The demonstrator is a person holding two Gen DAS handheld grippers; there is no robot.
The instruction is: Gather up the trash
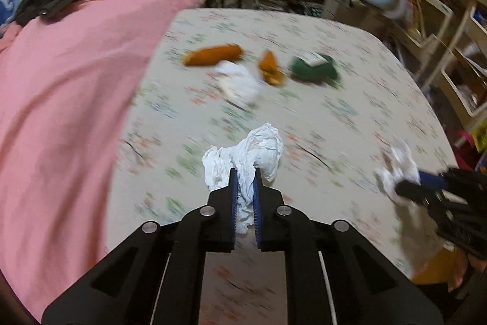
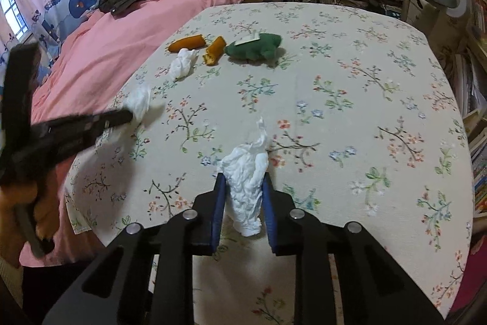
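Left gripper (image 1: pixel 243 175) pinching a crumpled tissue (image 1: pixel 246 154) above the floral tablecloth (image 1: pixel 350 99); right gripper (image 2: pixel 243 181) pinching a second tissue (image 2: pixel 248 181). Third tissue (image 2: pixel 182 63) lies beside the green toy (image 2: pixel 258 46).

pink duvet (image 2: pixel 127 29) beside floral tablecloth (image 2: pixel 365 99); green plush (image 2: pixel 258 46), two orange pieces (image 2: pixel 187 43) at far edge.

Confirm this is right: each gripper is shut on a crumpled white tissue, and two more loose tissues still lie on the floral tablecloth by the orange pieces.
Not quite: only one loose tissue lies by the orange pieces, as the right wrist view shows. The rest stands: the left gripper is shut on a crumpled tissue and the right gripper on another, over the floral tablecloth.
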